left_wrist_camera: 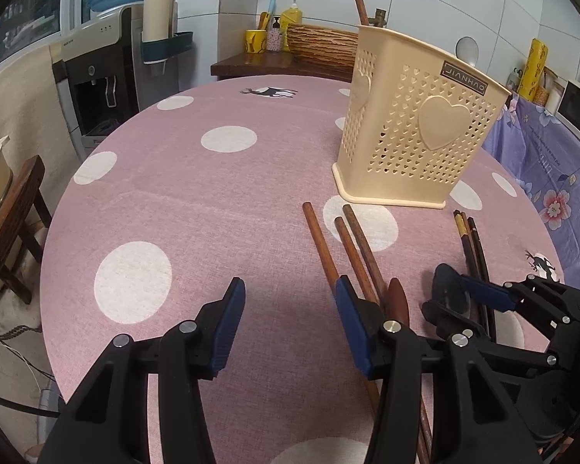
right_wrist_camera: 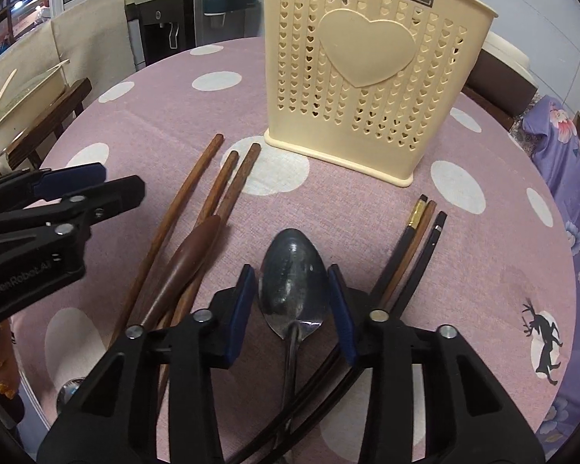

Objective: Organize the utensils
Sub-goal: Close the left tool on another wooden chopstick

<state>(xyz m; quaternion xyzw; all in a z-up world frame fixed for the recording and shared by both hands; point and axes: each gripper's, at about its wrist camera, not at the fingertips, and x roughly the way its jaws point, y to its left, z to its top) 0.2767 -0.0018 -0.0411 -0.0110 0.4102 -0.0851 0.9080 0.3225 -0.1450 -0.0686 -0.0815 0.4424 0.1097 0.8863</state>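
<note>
Utensil holder (right_wrist_camera: pixel 371 77), label apparently "JIANHAO"

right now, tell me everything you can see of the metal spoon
The metal spoon is dull grey steel with a scuffed, reflective oval bowl facing up. It lies flat on the pink dotted tablecloth, bowl toward the cream holder, thin handle running back under the right claw, whose blue pads flank the bowl without clearly touching it.

Left gripper (left_wrist_camera: pixel 286 321): black plastic frame, two angular fingers (left_wrist_camera: pixel 228 321) faced with ribbed blue pads, round silver screws at the pivots. Right gripper (right_wrist_camera: pixel 294 309): same build, blue pads, silver screws. Pale "GenRobot.AI" lettering on the left gripper's black body.
</note>
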